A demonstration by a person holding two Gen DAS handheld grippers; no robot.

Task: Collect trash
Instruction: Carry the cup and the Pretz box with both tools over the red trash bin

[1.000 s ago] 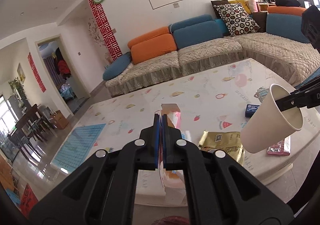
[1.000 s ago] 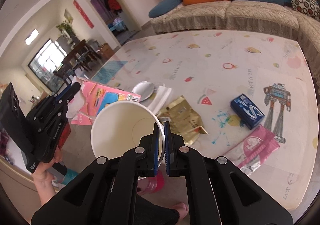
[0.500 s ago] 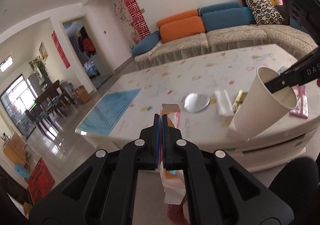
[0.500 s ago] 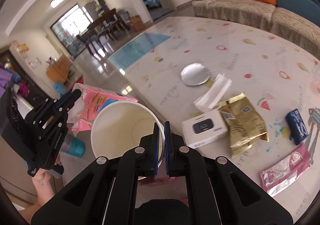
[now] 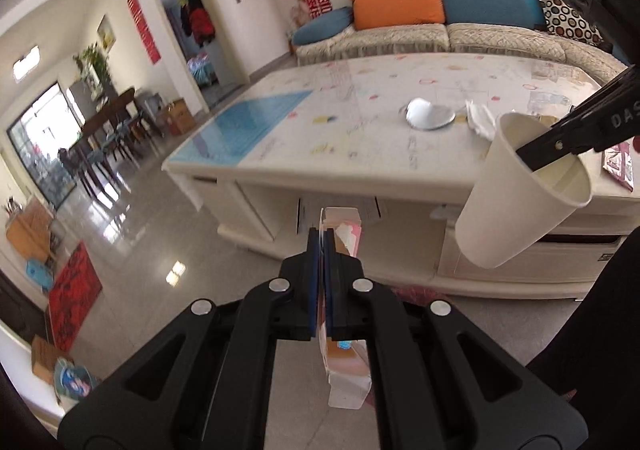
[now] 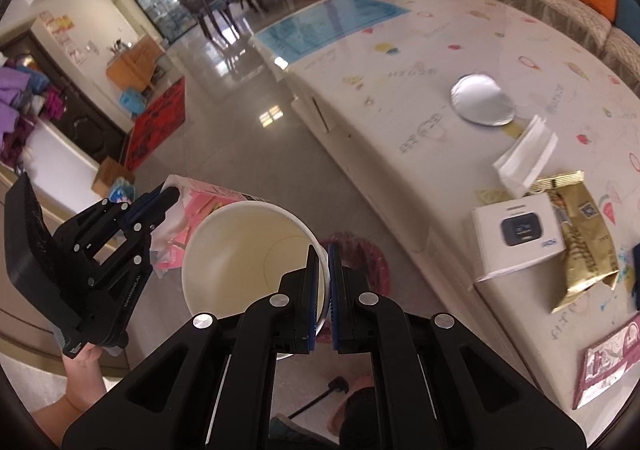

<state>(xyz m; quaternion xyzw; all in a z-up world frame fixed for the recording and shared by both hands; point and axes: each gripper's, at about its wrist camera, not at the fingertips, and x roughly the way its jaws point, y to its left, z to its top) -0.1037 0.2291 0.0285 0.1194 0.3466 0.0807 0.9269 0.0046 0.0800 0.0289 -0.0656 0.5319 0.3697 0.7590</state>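
The left tool is closed on a flattened pink carton, pinching its thin wall so the carton hangs below and pokes out past the pads. The right tool is clamped on the rim of a white paper cup, one pad inside the cup and one outside; the cup tilts with its mouth toward the right camera. Both items are held over the floor, just off the near edge of the table. A bin lined with a pink bag stands on the floor below the cup, close to the table's side.

Trash lies on the table: a round silver lid, a folded white napkin right of it, a white box, a gold wrapper touching the box, and a pink wrapper at the near right edge. A sofa with orange and blue cushions stands beyond the table.
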